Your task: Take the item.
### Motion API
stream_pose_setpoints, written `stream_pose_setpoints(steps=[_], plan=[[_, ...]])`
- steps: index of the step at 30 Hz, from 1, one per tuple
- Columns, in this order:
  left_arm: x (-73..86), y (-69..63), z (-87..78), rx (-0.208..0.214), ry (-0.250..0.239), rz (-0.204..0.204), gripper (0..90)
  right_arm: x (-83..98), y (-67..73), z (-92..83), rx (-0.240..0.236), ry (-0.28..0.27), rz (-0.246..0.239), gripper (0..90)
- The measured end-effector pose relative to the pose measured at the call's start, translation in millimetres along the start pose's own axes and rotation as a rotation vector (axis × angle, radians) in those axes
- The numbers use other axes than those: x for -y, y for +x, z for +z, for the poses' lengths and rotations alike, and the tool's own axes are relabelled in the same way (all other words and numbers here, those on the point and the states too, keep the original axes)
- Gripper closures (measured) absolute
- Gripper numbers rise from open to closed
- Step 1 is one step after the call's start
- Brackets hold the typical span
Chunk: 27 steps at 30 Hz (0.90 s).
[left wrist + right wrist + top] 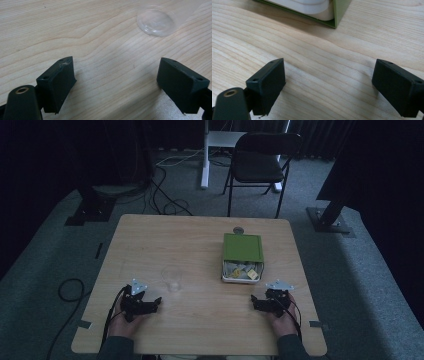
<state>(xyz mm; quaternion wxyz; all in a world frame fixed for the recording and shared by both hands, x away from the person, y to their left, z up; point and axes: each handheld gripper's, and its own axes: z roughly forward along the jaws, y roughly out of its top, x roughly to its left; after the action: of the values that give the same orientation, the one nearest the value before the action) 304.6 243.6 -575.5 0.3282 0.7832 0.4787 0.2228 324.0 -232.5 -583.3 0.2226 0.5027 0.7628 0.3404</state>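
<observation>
Clear plastic cup (172, 278) sits a bit left of the table's middle, just up and to the right of the left gripper (156, 302), not touching it. In the left gripper view the cup (157, 21) is ahead and off to the right of the jaws, which stand wide apart with only bare wood between them. So that one's open and holding nothing.

Moving right, there's a green box (242, 256) right of centre, its near end open with a white tray of small packets (241, 271) showing. Just behind the box there's a small round grey thing (238, 230), can't tell what it is. The right gripper (255, 301) rests near the front right of the table, near the box's open end but apart from it. In the right gripper view its jaws are spread wide too, nothing between them, and the box corner (339, 12) is up ahead.

Surface is a light wooden table (200, 330) with visible grain and rounded corners. Room's pretty dim: grey carpet (360, 270), black cables (165, 200) snaking on the floor behind, a black folding chair (260, 162) past the far edge, a white stand (205, 155) next to it, dark curtains at the back.
</observation>
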Motion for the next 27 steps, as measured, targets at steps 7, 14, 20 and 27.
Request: stream_pose_setpoints(steps=[7,14,20,27], plan=[[0.3,-0.4,-0.4,-0.004,0.001,-0.004,15.8,0.5,0.3,-0.4,-0.007,0.0,-0.009,11.0],[0.4,-0.5,-0.6,-0.005,0.002,-0.004,15.8,0.4,0.5,-0.4,-0.005,0.0,-0.006,11.1],[0.4,-0.4,-0.6,-0.005,0.002,-0.003,15.8,-0.7,-0.3,-0.9,-0.014,0.013,-0.014,11.5],[0.4,-0.4,-0.6,-0.006,0.002,-0.003,15.7,-0.5,1.1,-7.1,-0.006,0.017,-0.019,23.9]])
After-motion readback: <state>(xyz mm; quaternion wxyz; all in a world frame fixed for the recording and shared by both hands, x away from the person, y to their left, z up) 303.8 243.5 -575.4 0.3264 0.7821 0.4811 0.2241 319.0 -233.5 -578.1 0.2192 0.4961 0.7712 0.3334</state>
